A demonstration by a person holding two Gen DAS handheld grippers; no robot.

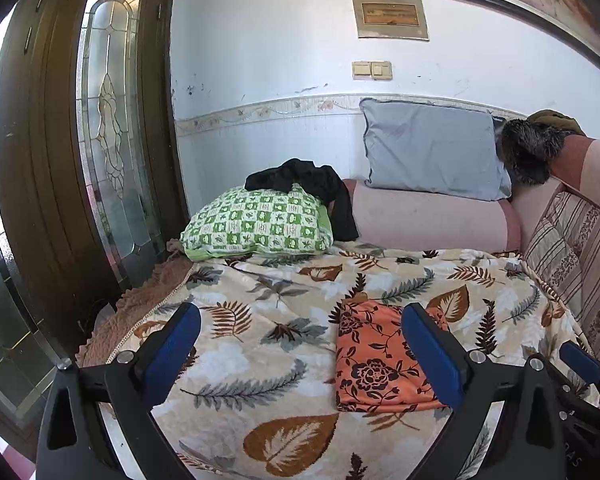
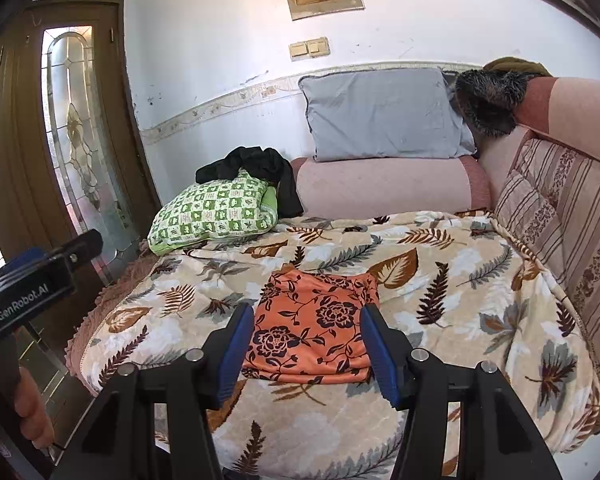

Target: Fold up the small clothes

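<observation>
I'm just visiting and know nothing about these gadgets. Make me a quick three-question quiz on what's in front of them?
1. True or false: the orange cloth lies folded on the leaf-print blanket.
2. What lies draped over the green pillow: A) a black garment, B) a white towel, C) a red sock?
3. Is either the left gripper or the right gripper holding anything?

Key: 1 true. 2 A, the black garment. 3 No, both are open and hold nothing.

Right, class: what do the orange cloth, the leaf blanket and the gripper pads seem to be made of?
Orange cloth: thin, smooth printed fabric, likely knit or synthetic; it lies flat with soft folded edges.
Leaf blanket: plush fleece, probably; the surface looks fuzzy and matte.
Gripper pads: blue, matte, seemingly rubber or soft plastic, on black rigid plastic fingers.
</observation>
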